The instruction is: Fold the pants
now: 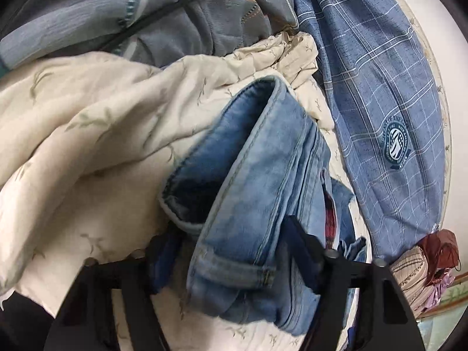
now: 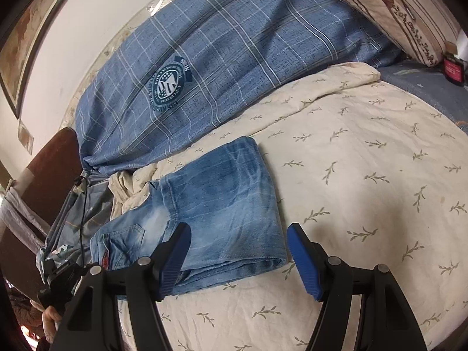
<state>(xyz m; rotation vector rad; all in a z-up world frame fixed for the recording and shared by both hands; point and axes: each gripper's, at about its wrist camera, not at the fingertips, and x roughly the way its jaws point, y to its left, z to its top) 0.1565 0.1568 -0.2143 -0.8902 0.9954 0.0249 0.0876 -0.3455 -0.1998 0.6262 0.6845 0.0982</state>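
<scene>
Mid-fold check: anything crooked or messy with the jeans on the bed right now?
Mostly neat: the folded legs of the jeans lie flat on the cream sheet. The waist end is bunched and lifted in the left gripper. The right gripper is open.

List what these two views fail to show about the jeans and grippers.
- Left gripper: left wrist view, the light blue denim jeans bunch over its fingers, hiding the contact.
- Jeans' waistband end: right wrist view, covered by the right gripper, whose left finger overlaps it.
</scene>
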